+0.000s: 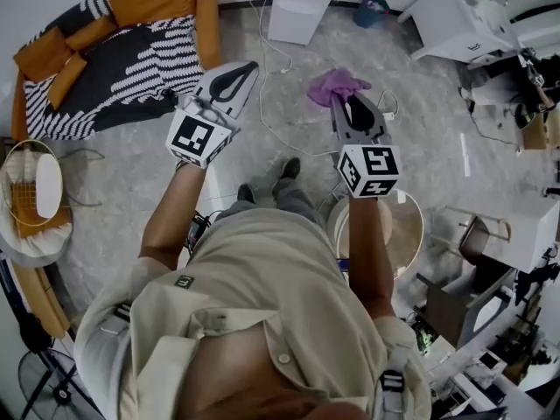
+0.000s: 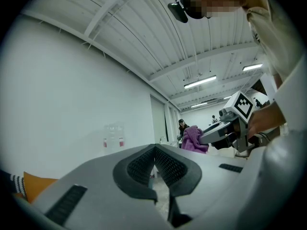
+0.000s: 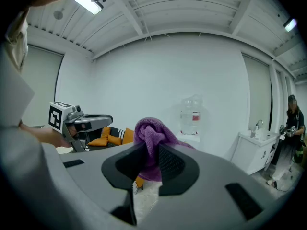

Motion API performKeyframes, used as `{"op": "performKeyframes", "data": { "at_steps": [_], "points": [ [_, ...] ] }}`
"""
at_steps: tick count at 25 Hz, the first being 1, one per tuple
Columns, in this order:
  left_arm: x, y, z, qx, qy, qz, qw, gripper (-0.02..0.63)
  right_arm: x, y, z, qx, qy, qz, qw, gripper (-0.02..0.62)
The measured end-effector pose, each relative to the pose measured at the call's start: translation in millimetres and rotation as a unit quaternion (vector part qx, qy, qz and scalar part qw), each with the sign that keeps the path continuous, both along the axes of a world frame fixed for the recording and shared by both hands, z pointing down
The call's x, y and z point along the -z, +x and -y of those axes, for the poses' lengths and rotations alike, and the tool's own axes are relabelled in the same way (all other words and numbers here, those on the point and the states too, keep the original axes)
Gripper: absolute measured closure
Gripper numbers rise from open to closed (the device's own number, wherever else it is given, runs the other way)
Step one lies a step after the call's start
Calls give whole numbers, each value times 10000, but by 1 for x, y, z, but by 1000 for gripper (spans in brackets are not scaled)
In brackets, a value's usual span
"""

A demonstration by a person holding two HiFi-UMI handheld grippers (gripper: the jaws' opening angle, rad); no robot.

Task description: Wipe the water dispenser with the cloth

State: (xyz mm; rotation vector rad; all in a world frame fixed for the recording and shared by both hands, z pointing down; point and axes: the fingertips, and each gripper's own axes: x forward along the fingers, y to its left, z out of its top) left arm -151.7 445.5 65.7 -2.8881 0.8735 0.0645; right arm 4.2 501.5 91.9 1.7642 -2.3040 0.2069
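Observation:
The white water dispenser (image 1: 297, 7) stands against the far wall, ahead of both grippers. In the right gripper view it shows with its clear bottle (image 3: 191, 115) on top. My right gripper (image 1: 339, 103) is shut on a purple cloth (image 1: 333, 85), which bunches up above the jaws (image 3: 151, 135). My left gripper (image 1: 250, 66) is held at the same height to the left, shut with nothing in it; its pads (image 2: 144, 164) meet at the tip. The left gripper view shows the dispenser (image 2: 113, 139) faintly and the cloth (image 2: 194, 139) on the right gripper (image 2: 225, 128).
An orange sofa with a black-and-white striped blanket (image 1: 122, 55) stands at the left. A white cable (image 1: 273, 103) runs across the marble floor. A white cabinet (image 1: 455, 16) is at the far right, and a round stool (image 1: 404, 227) is beside my right leg. Another person (image 3: 290, 123) stands far off.

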Motion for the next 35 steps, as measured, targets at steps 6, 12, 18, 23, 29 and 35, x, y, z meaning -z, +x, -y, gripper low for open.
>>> {"op": "performKeyframes", "data": {
  "at_steps": [6, 12, 18, 23, 29, 35],
  "points": [
    [-9, 20, 37, 243, -111, 155, 9995, 591, -14, 29, 49, 134, -24, 224, 9997, 512],
    [-10, 63, 90, 495, -159, 262, 9983, 591, -22, 70, 111, 427, -110, 359, 9984, 512],
    [-15, 105, 135, 783, -195, 335, 9962, 591, -30, 111, 168, 721, -206, 428, 9963, 512],
    [-13, 128, 155, 959, -147, 447, 9943, 591, -30, 135, 198, 905, -133, 525, 9944, 512],
    [-9, 155, 182, 931, -107, 598, 9938, 591, -35, 164, 223, 849, -187, 688, 9938, 512],
    [-19, 172, 218, 708, -132, 595, 9956, 591, -44, 179, 244, 616, -241, 693, 9954, 512]
  ]
}}
